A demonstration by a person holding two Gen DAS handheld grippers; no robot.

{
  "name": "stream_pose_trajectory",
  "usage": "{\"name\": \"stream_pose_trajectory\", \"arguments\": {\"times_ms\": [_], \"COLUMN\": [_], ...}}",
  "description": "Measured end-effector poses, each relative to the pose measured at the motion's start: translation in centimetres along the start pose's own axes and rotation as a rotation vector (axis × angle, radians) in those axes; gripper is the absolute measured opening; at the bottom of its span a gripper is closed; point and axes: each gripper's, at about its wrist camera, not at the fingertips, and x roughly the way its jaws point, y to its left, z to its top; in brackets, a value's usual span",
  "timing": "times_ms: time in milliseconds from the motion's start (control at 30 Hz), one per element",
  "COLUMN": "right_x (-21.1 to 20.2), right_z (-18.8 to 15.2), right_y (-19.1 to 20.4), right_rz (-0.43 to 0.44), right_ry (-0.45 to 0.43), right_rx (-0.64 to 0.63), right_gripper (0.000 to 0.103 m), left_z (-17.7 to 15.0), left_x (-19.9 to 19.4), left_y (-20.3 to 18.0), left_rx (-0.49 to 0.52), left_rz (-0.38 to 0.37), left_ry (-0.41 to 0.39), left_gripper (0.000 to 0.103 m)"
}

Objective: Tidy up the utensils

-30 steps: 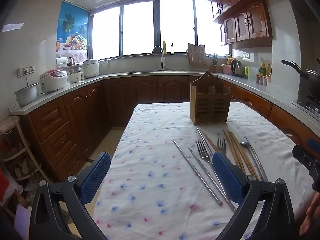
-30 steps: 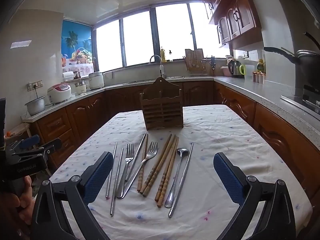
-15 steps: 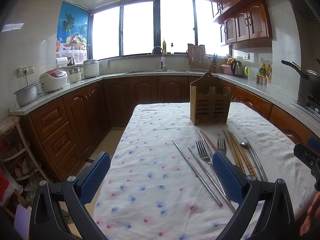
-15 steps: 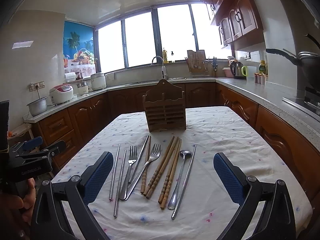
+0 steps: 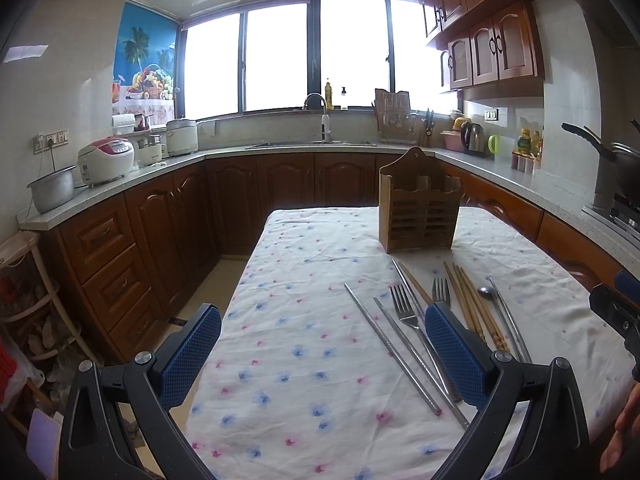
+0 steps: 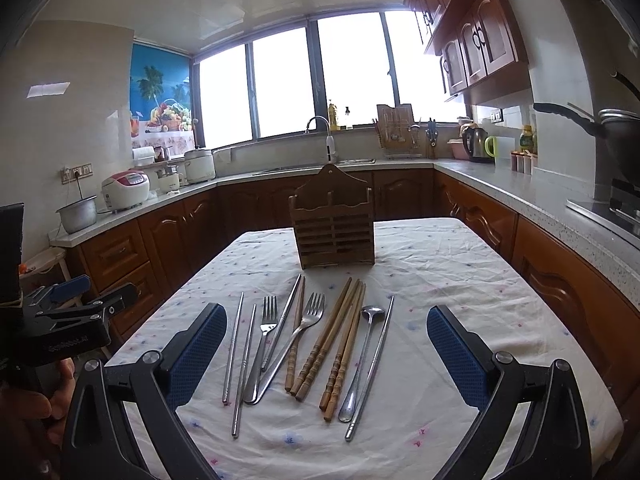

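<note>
Wooden holder (image 6: 335,227) upright beyond utensils (image 6: 308,344) fanned lengthwise on tablecloth (image 6: 440,280), dead ahead of wide-open, empty right gripper (image 6: 326,354); left gripper (image 5: 322,354), likewise agape, offset leftward.

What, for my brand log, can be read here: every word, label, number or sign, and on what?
No text reads clearly.
Pale lettering on the black body of the left tongs: too blurred to quote.
Rice cooker panel: too small.
Counter bottle label: too small.
</note>
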Motion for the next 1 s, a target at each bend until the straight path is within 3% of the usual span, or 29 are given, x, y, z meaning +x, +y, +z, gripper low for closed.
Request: {"name": "stream_pose_trajectory", "arguments": {"times_ms": [1000], "right_x": [-0.36], "right_z": [0.18], "right_y": [0.41], "right_rz": [0.010], "right_ry": [-0.009], "right_rx": [-0.007], "right_gripper": [0.101], "left_z": [0.38], "left_x": [-0.26], "left_y": [0.00], "left_rx": [-0.004], "left_rz": [-0.008], "left_ry": [-0.001], "left_gripper": [0.102]}}
